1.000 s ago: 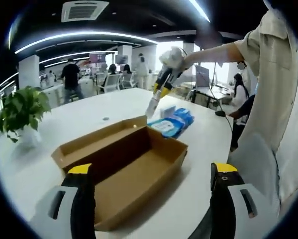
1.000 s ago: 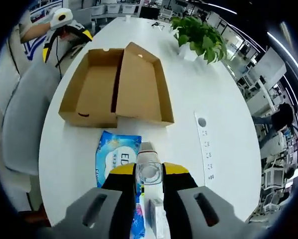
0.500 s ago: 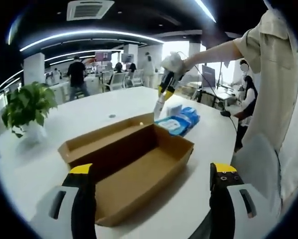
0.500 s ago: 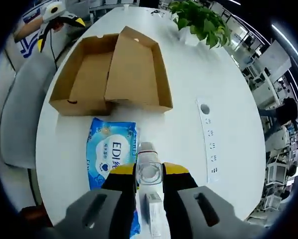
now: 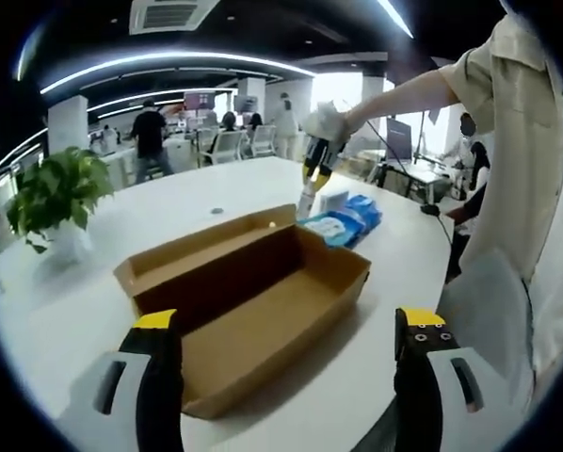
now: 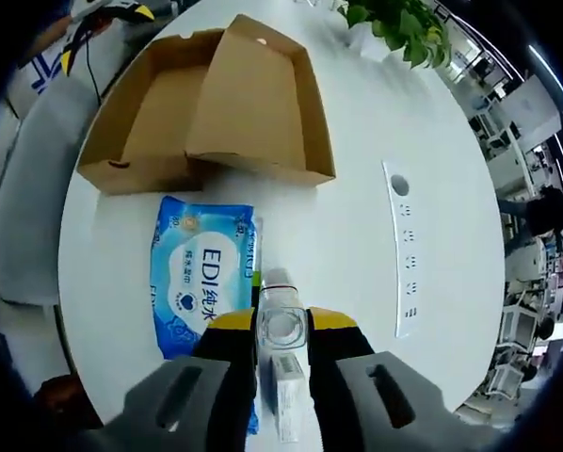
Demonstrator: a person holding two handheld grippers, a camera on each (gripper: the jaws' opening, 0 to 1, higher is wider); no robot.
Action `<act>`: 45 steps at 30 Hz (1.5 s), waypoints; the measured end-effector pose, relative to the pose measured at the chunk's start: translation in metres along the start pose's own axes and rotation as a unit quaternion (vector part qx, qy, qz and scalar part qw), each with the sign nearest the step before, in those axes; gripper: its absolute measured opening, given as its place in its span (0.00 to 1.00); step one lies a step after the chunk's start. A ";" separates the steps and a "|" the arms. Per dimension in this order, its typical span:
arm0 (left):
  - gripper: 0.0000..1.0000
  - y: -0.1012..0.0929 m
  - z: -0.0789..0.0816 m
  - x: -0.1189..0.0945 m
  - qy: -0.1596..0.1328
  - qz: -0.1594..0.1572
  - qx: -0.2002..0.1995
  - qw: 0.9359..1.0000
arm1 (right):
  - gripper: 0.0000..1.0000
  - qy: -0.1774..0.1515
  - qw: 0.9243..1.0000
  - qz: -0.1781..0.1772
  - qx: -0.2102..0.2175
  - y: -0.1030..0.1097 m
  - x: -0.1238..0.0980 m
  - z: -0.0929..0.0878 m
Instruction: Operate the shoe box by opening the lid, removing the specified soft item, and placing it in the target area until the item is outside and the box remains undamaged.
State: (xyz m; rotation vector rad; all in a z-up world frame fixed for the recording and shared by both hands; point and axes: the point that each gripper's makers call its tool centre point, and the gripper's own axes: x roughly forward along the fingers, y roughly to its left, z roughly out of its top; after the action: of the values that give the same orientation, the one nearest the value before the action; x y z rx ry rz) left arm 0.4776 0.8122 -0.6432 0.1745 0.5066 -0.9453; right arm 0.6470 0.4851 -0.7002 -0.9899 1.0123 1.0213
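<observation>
1. In the left gripper view, the left gripper [image 5: 286,344] stands nearest, its two yellow-tipped jaws spread wide with nothing between them, hanging over the near end of the open shoe box [image 5: 263,297].
2. The shoe box lies on the white table [image 5: 112,282], its lid folded back on the far-left side and the brown floor of the box in plain sight.
3. Beyond the far-right end of the box, the blue wipes pack [image 5: 343,224] rests on the table, outside the box, with a small white carton [image 5: 330,201] just beside it.
4. Above the pack, the right gripper [image 5: 312,181] points down, held in a person's gloved hand [image 5: 325,122] at the end of a bare forearm.
5. At far left a potted plant [image 5: 54,193] sits on the table; people stand among desks farther back.
6. The right gripper view looks down from above and gives what the other cannot: the right gripper [image 6: 281,330] has its jaws drawn narrow on a small clear bottle [image 6: 281,311].
7. From here the wipes pack [image 6: 204,273] reads "EDI" and lies flat just left of the bottle, near the open shoe box [image 6: 216,99] beyond it.
8. A small white carton [image 6: 288,395] lies under the jaws, and a white power strip [image 6: 404,250] runs along the table to the right.
</observation>
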 end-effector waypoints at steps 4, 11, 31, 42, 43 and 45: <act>0.96 0.000 -0.003 0.000 0.002 0.002 -0.004 1.000 | 0.17 0.011 1.000 -0.003 -0.002 -0.003 0.003 -0.004; 0.95 0.000 -0.008 0.001 0.007 0.003 -0.009 1.000 | 0.17 0.022 1.000 0.008 -0.006 0.000 0.005 -0.006; 0.91 0.010 -0.016 0.000 0.016 0.024 -0.019 0.999 | 0.22 0.010 1.000 -0.008 -0.001 -0.010 0.006 0.000; 0.80 0.032 -0.022 -0.007 0.032 0.075 -0.026 0.996 | 0.28 0.001 0.999 -0.031 -0.011 -0.013 -0.005 0.007; 0.79 0.034 -0.024 -0.008 0.034 0.082 -0.028 0.996 | 0.28 -0.001 0.999 -0.033 -0.011 -0.013 -0.007 0.008; 0.76 0.037 -0.025 -0.010 0.037 0.090 -0.030 0.995 | 0.29 -0.005 0.999 -0.040 -0.010 -0.015 -0.009 0.011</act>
State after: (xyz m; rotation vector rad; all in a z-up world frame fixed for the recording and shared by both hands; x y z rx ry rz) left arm 0.4946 0.8499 -0.6632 0.1972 0.5768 -0.7491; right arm 0.6617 0.4905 -0.6864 -1.0322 0.9498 0.9707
